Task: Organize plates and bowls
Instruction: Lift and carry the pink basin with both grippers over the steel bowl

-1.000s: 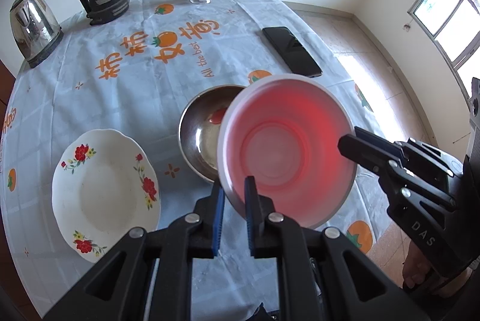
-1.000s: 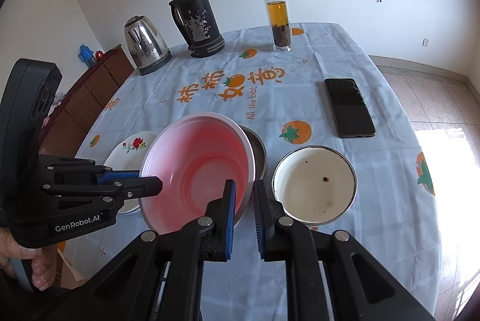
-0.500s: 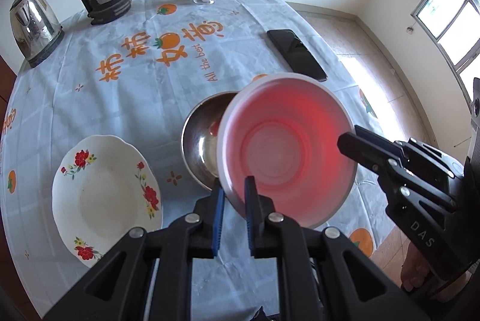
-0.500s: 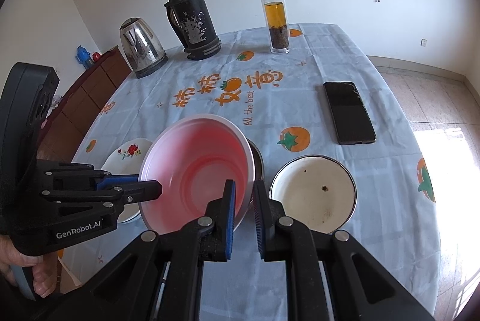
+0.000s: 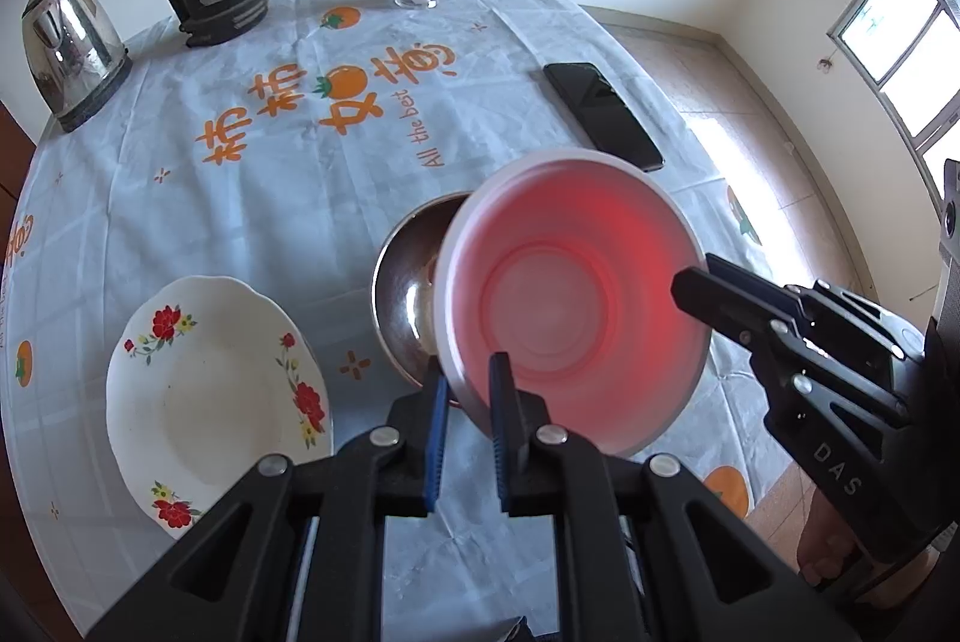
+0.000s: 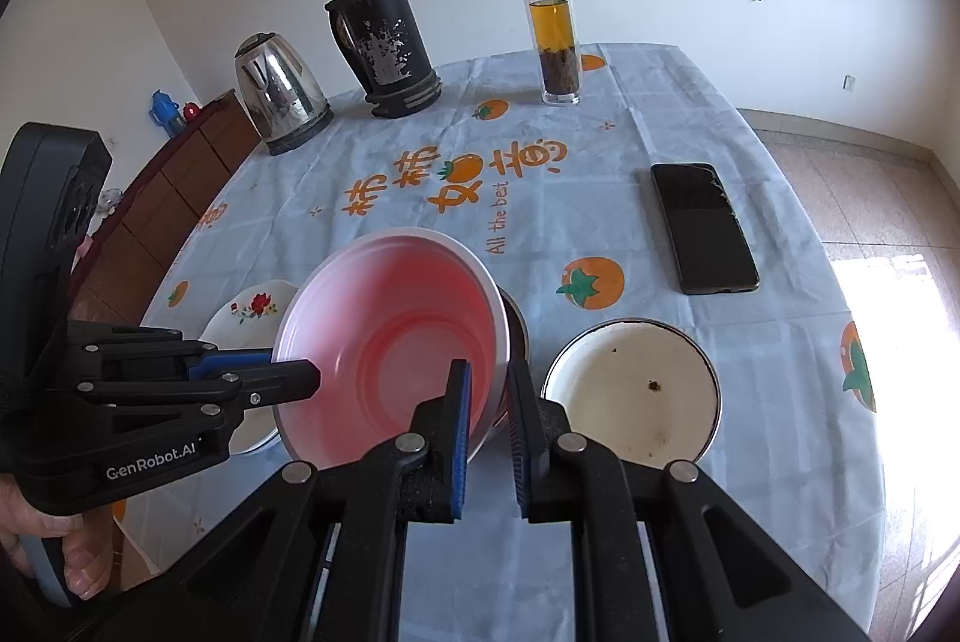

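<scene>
Both your claws are pinched nearly closed on the same thing: the round pink plastic bowl with a white rim (image 5: 570, 306). Your left claw (image 5: 465, 390) clamps the rim at the edge nearest you, and your right claw (image 6: 486, 396) clamps the rim on the opposite side. One pad sits inside the wall and one outside in each grip.

The bowl hangs above the desk (image 5: 288, 198), tilted so its mouth faces back toward you. What matters for your next move is what lies directly beneath and behind it: the shiny round stainless steel bowl (image 5: 408, 300), whose far-left arc peeks out past the pink rim in the left wrist view. If nesting is the plan, as I judge it, you go straight down and level the tilt first. The pink bowl looks wider than the steel one, so it may perch on the rim instead of dropping in.

The white enamel bowl with a dark rim (image 6: 630, 390) sits just to the right of the pink bowl, close to your right claw. The white scalloped plate with red flowers (image 5: 210, 396) lies to the left, nearer your left claw.

The count: three bowls, one plate.
</scene>
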Demonstrator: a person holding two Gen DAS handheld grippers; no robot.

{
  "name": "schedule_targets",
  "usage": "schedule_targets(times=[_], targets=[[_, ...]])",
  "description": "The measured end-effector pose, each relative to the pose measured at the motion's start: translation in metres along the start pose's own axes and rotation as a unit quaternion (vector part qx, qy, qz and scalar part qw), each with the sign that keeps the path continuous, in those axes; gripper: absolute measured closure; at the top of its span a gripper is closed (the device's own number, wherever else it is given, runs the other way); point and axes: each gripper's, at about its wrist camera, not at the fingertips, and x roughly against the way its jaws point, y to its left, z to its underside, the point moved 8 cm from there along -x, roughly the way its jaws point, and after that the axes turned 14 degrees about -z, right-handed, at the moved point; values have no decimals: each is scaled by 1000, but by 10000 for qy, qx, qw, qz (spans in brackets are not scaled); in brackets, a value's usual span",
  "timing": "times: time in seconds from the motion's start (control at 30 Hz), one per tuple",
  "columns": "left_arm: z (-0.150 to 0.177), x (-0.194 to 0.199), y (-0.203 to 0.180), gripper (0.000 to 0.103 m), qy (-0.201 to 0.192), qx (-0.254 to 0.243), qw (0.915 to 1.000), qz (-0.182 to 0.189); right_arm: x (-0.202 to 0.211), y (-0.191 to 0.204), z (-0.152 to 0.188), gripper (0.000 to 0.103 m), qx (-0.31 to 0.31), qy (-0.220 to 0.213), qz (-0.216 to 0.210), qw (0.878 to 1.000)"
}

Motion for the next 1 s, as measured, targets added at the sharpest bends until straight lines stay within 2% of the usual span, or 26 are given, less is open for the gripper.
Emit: schedule_targets(times=[0.7,1.0], targets=[[-4,-6,5,93,39,19,10000,9,-14,-5,0,90,4,156,66,9999],[-9,-19,9,93,217,120,9996,124,-25,-9,-3,90,-5,270,118,9996]])
